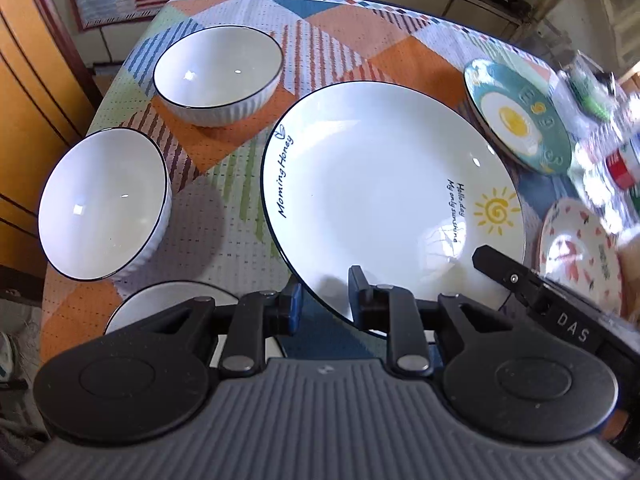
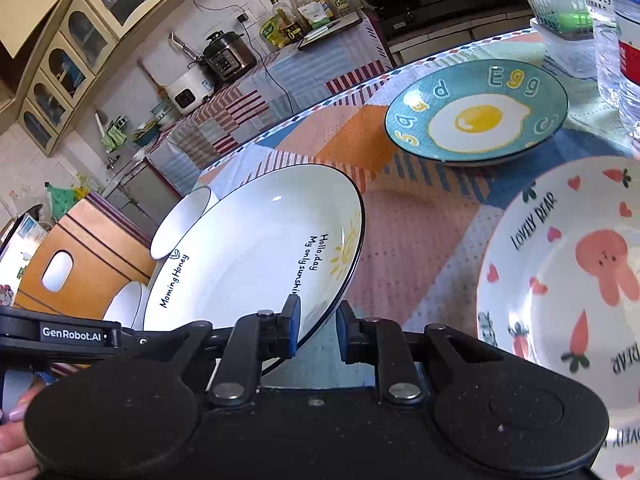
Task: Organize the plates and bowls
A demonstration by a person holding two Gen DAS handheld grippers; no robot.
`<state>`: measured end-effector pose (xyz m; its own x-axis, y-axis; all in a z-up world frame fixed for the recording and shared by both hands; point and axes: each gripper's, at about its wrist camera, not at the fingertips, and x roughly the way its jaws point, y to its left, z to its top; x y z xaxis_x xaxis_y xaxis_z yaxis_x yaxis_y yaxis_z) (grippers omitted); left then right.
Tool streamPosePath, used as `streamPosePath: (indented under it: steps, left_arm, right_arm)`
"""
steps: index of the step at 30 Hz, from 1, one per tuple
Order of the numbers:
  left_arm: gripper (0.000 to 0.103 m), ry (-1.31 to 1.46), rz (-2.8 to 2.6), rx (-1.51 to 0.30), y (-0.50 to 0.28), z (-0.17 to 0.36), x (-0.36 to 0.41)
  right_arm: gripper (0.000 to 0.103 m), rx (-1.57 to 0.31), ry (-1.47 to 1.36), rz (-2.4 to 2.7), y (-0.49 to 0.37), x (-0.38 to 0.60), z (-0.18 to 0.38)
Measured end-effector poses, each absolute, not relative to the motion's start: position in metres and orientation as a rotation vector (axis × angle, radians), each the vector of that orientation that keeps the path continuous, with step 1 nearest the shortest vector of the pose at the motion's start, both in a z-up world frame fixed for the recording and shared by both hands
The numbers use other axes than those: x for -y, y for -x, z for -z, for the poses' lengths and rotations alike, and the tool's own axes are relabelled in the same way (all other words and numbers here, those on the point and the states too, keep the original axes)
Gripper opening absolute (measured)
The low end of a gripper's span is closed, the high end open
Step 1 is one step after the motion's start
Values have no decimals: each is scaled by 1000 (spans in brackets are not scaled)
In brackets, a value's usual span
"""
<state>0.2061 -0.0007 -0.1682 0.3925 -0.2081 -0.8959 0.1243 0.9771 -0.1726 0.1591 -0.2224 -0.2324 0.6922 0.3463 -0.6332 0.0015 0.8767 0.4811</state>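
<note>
The white plate looks like glossy glazed ceramic, as do the ribbed bowls; the tablecloth is matt, dimpled cloth.

Bare tablecloth between sun plate and bear plate; bottle blocks beyond

Large white round ceramic plate with sun drawing tilted off the cloth, two white ribbed bowls upright beside it, teal egg-print plate flat beyond
</note>
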Motion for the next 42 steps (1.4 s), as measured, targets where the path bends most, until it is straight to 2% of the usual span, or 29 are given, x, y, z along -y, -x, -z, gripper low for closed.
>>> streamPosePath:
  steps: [8,23,25,27,29,30,32,38,42]
  left_arm:
    - [22,60,253,-1195,-198,178,13]
    - [25,-36,223,-1256,-201,193,23]
    - [26,-82,221,-1251,-198,191,26]
    - [32,-124,211,-1216,-193,183,29]
    - [38,-167,202,-1176,-187,169,32]
    - [40,-172,205,-1163,-184,162,32]
    - [46,-176,216,-1140,-177,146,33]
    - [54,-204,262,-1090,-158,110,43]
    - [54,-192,316,-1079,-147,94,50]
  right_arm:
    - [23,-826,-462,-162,-142,233,244]
    - [25,-867,-224,-133,-142,212,244]
    - [28,-885,-212,-121,-142,211,241]
    - [34,-895,-189,-112,-137,211,232]
    - [36,-908,-215,-126,-131,216,216]
    - [45,-907,-229,-133,-127,220,206]
    - [56,-899,-219,-131,-117,225,185]
    - [59,-854,-135,-123,-84,242,134]
    - [59,-827,-124,-122,-67,260,113]
